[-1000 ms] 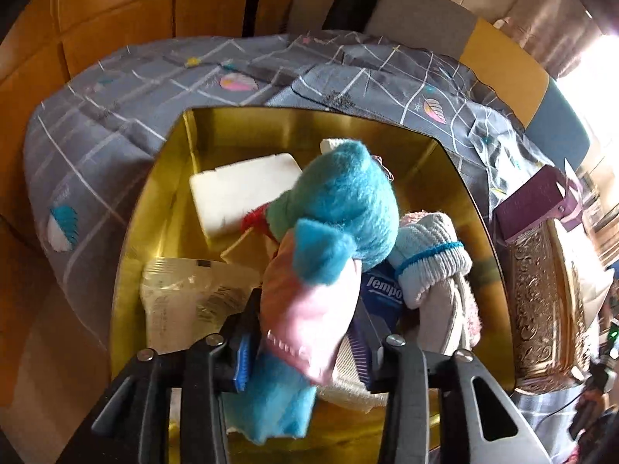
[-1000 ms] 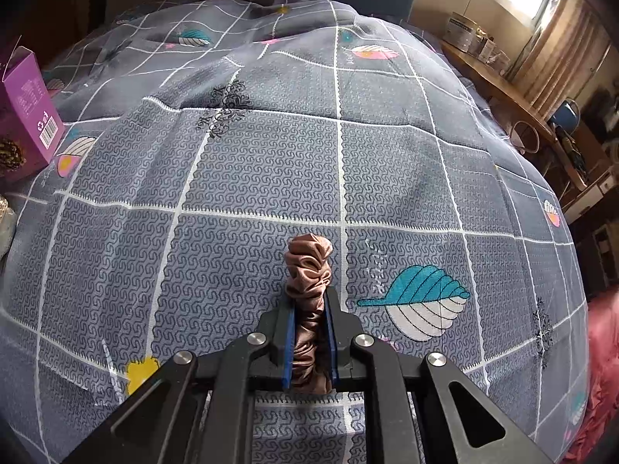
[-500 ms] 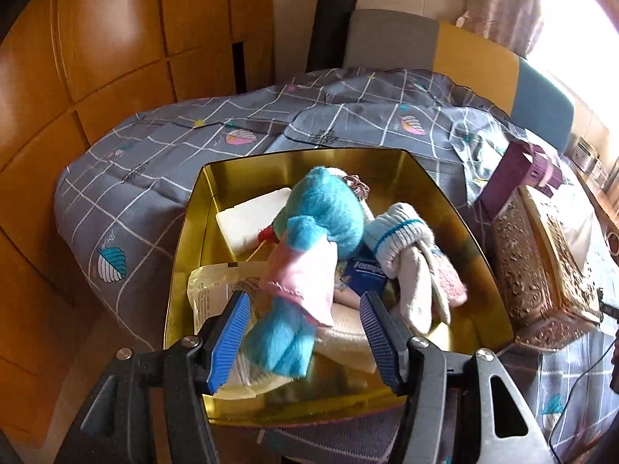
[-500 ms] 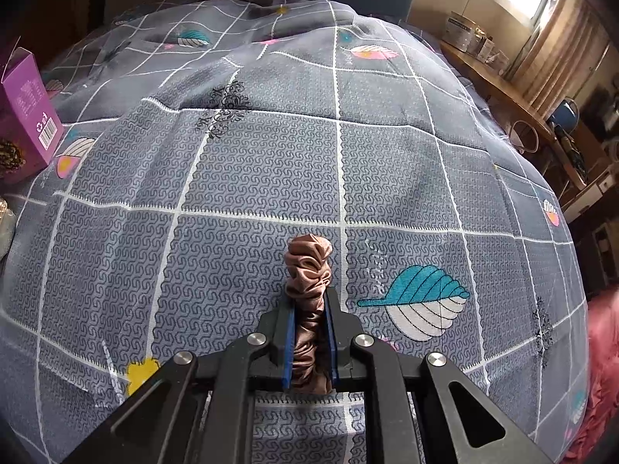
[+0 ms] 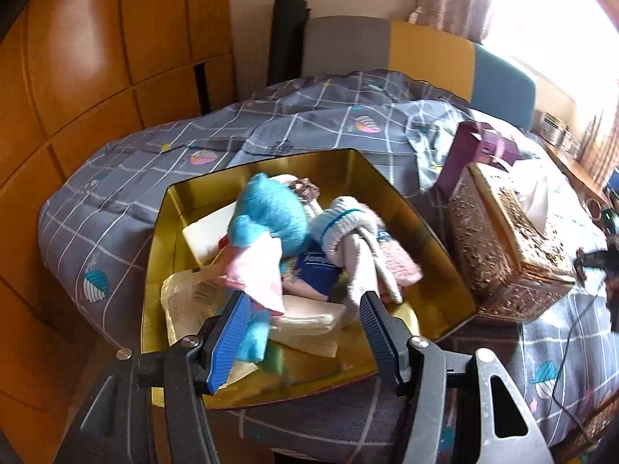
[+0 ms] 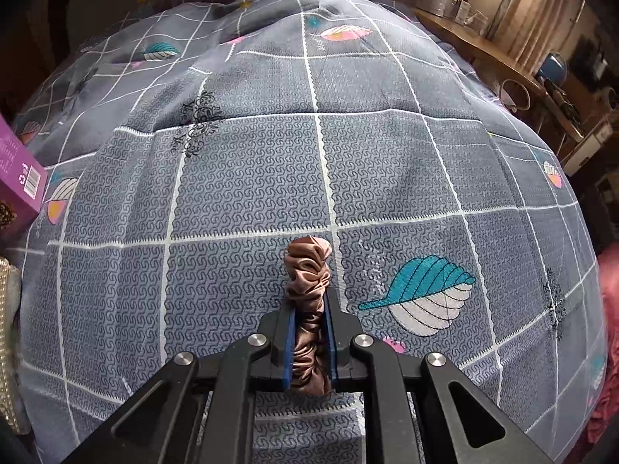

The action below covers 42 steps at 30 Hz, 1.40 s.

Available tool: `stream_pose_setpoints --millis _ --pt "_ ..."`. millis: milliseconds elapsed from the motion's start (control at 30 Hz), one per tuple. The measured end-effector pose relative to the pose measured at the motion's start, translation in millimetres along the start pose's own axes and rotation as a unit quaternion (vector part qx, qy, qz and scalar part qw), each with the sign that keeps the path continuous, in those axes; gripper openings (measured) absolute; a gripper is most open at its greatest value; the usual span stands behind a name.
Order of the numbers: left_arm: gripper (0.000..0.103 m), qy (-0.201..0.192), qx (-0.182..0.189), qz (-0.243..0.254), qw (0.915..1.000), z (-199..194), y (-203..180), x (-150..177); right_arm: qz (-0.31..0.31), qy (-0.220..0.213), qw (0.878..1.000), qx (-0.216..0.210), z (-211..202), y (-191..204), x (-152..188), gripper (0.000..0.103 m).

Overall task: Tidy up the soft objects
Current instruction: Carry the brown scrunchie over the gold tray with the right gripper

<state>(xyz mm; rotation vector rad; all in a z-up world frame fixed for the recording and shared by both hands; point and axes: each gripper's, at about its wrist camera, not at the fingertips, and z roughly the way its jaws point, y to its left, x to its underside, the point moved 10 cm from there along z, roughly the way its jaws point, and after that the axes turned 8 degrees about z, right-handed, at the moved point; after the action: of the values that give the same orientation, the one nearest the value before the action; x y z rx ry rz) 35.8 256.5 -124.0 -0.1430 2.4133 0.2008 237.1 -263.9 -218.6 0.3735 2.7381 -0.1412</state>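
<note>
Jaws: your left gripper (image 5: 303, 328) gapes empty above the gold tin (image 5: 445, 270) at frame centre, plush toy (image 5: 271, 228) lying inside, while your right gripper (image 6: 308, 330) pinches the brown scrunchie (image 6: 307, 290), low centre, likely for stowing.

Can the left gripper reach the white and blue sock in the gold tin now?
Probably yes. The left gripper has its jaws open and empty just above the gold tin, and the white and blue sock lies on top, uncovered.
</note>
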Motion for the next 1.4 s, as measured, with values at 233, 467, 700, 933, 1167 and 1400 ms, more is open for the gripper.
stream_pose_setpoints --millis 233,467,700,933,1167,1400 --pt "0.060 -0.012 0.015 0.033 0.9993 -7.7 -16.5 -0.3 -0.002 0.022 1.000 -0.004 7.9 25.3 -26.1 0.013" --pt "0.060 -0.021 0.026 0.055 0.9980 -13.0 -29.2 -1.7 -0.040 -0.012 0.999 -0.033 -13.8 79.8 -66.7 0.013" --pt "0.060 -0.027 0.036 0.073 0.9963 -16.9 -39.2 -1.4 -0.077 -0.071 0.992 -0.067 -75.5 149.9 -98.6 0.013" --pt "0.060 -0.031 0.051 0.097 0.9935 -19.8 -52.7 0.2 -0.148 -0.135 0.971 -0.134 -150.0 237.6 -106.6 0.013" --pt "0.060 -0.037 0.055 0.110 0.9917 -24.3 -58.9 2.2 -0.263 -0.174 0.921 -0.227 -223.1 331.5 -59.1 0.013" --pt "0.060 -0.040 0.054 0.110 0.9916 -26.6 -56.8 4.1 -0.378 -0.153 0.867 -0.287 -250.3 394.4 30.8 0.013"
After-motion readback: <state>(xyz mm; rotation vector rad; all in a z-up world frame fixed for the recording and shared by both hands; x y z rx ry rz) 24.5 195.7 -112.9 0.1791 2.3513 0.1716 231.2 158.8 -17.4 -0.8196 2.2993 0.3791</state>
